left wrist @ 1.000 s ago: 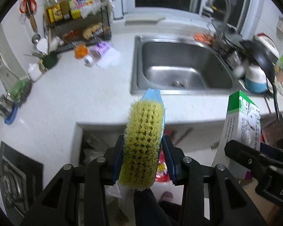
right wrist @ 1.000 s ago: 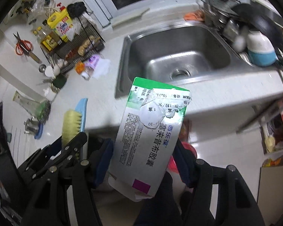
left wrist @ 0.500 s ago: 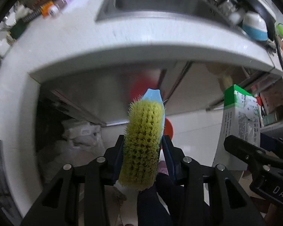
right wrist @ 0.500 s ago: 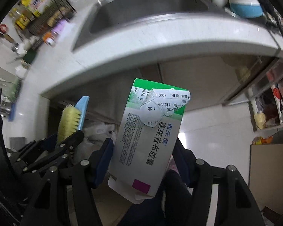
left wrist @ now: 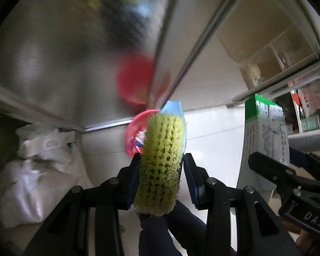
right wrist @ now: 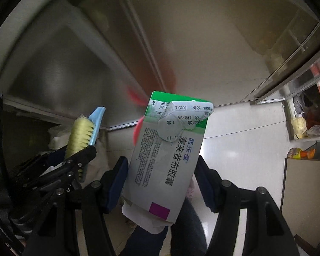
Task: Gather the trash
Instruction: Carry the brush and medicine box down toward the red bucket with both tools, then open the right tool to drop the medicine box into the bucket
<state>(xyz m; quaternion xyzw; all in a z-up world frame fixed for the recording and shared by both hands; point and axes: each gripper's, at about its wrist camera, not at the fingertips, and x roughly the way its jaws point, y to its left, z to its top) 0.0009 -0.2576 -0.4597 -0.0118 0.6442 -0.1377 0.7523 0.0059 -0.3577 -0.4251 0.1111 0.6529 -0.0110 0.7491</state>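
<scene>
My left gripper [left wrist: 162, 170] is shut on a scrub brush [left wrist: 161, 162] with yellow-green bristles and a light blue back, its tip pointing down toward the floor. A pink bin [left wrist: 134, 136] with wrappers inside sits on the white floor just beyond the brush tip. My right gripper [right wrist: 162, 177] is shut on a torn green-and-white medicine box [right wrist: 166, 160], held upright. The box [left wrist: 264, 134] also shows at the right of the left wrist view, and the brush [right wrist: 83, 134] at the left of the right wrist view. The two grippers hang side by side.
Steel cabinet doors [left wrist: 64, 64] under the counter fill the upper half of both views. A full white sack [left wrist: 32, 170] lies on the floor at the left. Open shelves [right wrist: 307, 123] with packets stand at the right. A person's dark trouser leg [left wrist: 160, 234] is below the grippers.
Both grippers have dropped from above the counter and sink to below the counter edge, in front of the cabinet doors. The pink bin has come into view. Both grips are unchanged.
</scene>
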